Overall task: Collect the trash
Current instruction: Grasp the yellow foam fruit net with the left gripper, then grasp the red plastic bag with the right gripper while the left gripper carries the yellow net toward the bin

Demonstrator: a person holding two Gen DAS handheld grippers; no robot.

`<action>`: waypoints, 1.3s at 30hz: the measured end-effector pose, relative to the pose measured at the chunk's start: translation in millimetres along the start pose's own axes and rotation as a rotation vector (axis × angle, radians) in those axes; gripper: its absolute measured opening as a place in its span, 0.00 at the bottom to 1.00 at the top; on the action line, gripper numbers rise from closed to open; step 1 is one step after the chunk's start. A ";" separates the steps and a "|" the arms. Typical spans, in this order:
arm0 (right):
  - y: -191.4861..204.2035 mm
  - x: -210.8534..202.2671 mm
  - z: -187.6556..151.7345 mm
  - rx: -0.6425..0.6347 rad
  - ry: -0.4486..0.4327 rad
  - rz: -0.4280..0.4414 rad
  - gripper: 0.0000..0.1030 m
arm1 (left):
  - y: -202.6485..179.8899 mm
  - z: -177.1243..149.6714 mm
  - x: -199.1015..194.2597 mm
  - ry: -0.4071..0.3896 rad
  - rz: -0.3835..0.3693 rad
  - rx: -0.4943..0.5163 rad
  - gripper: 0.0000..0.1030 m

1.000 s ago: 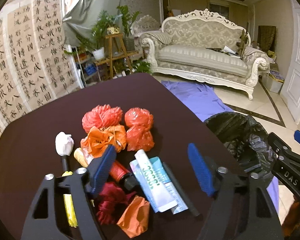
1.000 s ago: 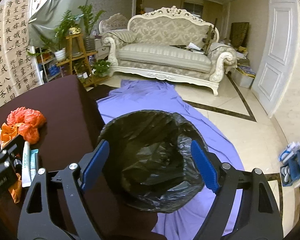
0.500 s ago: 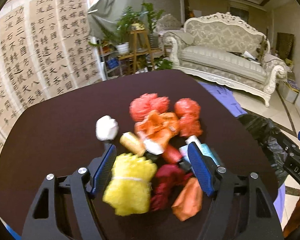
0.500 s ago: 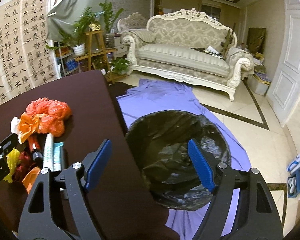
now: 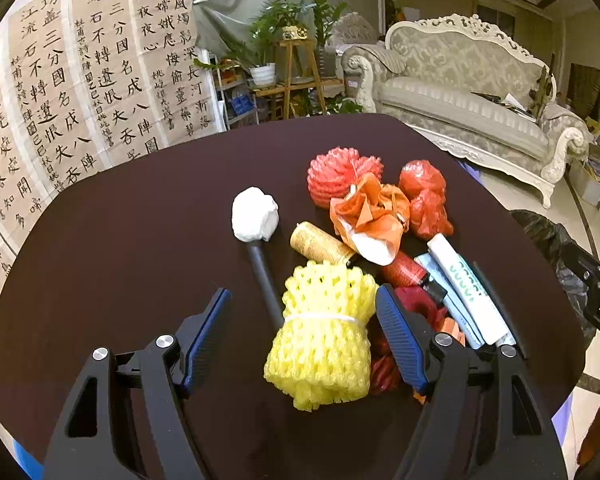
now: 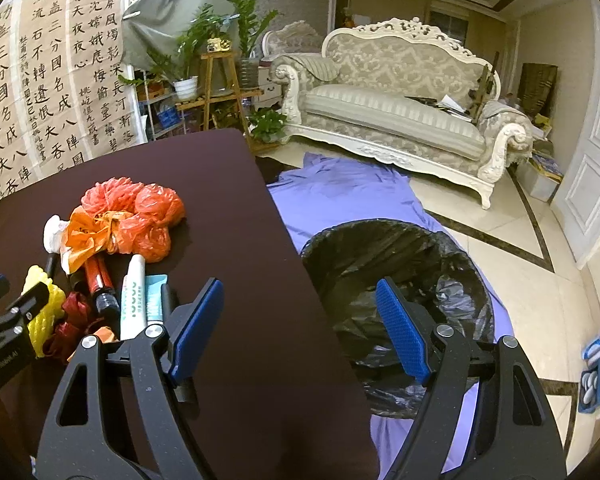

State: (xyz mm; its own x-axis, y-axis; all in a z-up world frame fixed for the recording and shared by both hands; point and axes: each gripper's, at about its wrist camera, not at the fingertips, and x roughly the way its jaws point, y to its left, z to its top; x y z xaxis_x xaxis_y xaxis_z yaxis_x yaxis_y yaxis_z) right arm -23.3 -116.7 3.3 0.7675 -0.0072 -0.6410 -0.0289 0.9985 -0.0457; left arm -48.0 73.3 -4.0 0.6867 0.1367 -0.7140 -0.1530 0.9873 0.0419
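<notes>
A pile of trash lies on the dark round table [image 5: 140, 240]: a yellow foam net [image 5: 320, 344], a white paper ball [image 5: 255, 219], a red foam net [image 5: 340, 176], an orange bag [image 5: 368, 216], a red plastic bag [image 5: 426, 200], a gold tube [image 5: 320, 245] and a white tube [image 5: 468, 288]. My left gripper [image 5: 302, 336] is open just above the yellow net, which lies between its fingers, close to the right one. My right gripper [image 6: 300, 328] is open and empty over the table's right edge. The black-lined trash bin [image 6: 400, 280] stands on the floor beyond it.
A purple cloth [image 6: 340, 192] covers the floor under the bin. A black stick [image 5: 264, 280] lies beside the yellow net. A white sofa [image 6: 400, 112], a plant stand [image 6: 216, 92] and calligraphy sheets [image 5: 80, 80] line the room's far side.
The left gripper has swept left across the pile, and the yellow net now lies between its fingers. The right gripper has shifted left from above the bin to the table edge.
</notes>
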 end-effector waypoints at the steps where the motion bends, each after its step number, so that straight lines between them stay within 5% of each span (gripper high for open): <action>1: -0.1 0.5 -1.9 -0.002 0.001 0.002 0.74 | -0.7 -1.3 1.1 0.008 -0.005 -0.001 0.70; 9: 6.4 5.8 -3.7 -0.017 0.014 0.011 0.74 | 9.5 -5.7 7.8 0.036 -0.043 -0.018 0.69; 13: 9.8 8.2 -6.0 -0.026 0.017 0.015 0.74 | 13.6 -6.7 9.2 0.047 -0.104 -0.025 0.47; 15: 12.0 9.1 -6.1 -0.029 0.019 0.017 0.74 | 17.1 -6.2 8.6 0.048 -0.118 -0.036 0.46; 32: 56.9 24.3 27.8 -0.077 -0.022 0.090 0.74 | 49.0 20.2 7.4 -0.032 -0.020 -0.066 0.45; 39: 84.1 53.1 50.9 -0.084 0.009 0.152 0.64 | 66.0 29.5 16.6 -0.052 0.007 -0.084 0.45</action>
State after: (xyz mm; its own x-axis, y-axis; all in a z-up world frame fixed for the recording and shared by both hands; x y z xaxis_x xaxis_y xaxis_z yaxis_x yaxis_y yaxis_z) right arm 47.7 -30.3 4.5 0.7448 0.1426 -0.6518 -0.1974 0.9802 -0.0112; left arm -25.7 143.1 7.5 0.7209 0.1499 -0.6766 -0.2159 0.9763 -0.0137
